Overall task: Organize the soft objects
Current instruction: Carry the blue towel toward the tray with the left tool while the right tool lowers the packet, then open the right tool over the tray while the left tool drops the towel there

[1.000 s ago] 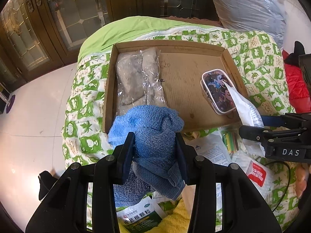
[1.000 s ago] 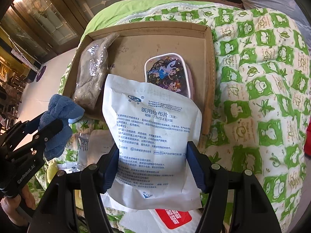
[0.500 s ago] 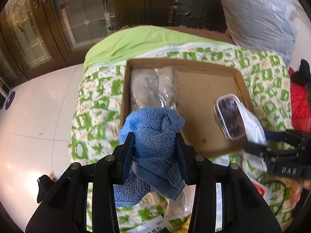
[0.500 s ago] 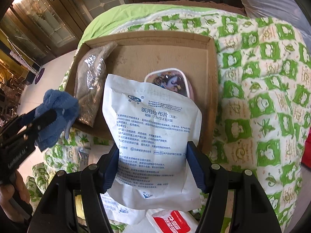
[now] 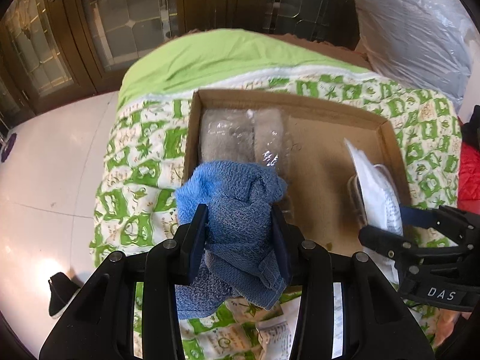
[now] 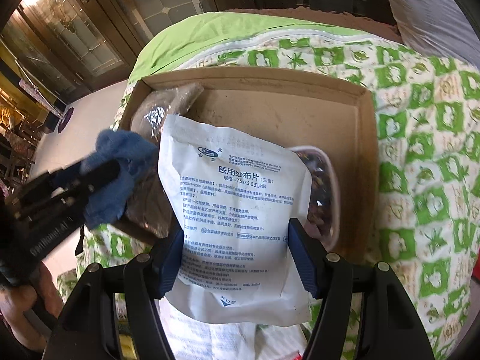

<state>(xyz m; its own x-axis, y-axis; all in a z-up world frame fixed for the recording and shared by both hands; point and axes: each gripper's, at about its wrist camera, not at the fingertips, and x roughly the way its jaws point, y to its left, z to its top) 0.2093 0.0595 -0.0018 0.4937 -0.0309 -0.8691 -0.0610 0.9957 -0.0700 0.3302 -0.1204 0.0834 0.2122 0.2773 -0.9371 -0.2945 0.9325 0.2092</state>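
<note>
My left gripper (image 5: 240,234) is shut on a bunched blue towel (image 5: 237,210), held over the near left corner of a shallow cardboard tray (image 5: 324,198). The towel partly hides a clear-wrapped grey bundle (image 5: 240,132) lying along the tray's left side. A white gauze packet (image 6: 237,207) printed with blue text hangs in my right gripper (image 6: 237,255), which is shut on it above the tray's (image 6: 282,114) near right part. Under the packet sits a lidded container with a cartoon picture (image 6: 324,186). The left gripper (image 6: 72,186) and its towel (image 6: 120,165) appear at the right wrist view's left.
The tray rests on a green-and-white patterned quilt (image 6: 420,150) over a bed. Loose white packets (image 5: 273,333) lie on the quilt near me. A plastic-wrapped pillow (image 5: 414,30) is at the back right, a red item (image 5: 469,177) at the right, white floor (image 5: 45,180) at the left.
Both grippers have moved forward over the tray with their loads. The towel now overlaps the wrapped bundle, and the gauze packet covers more of the lidded container.
</note>
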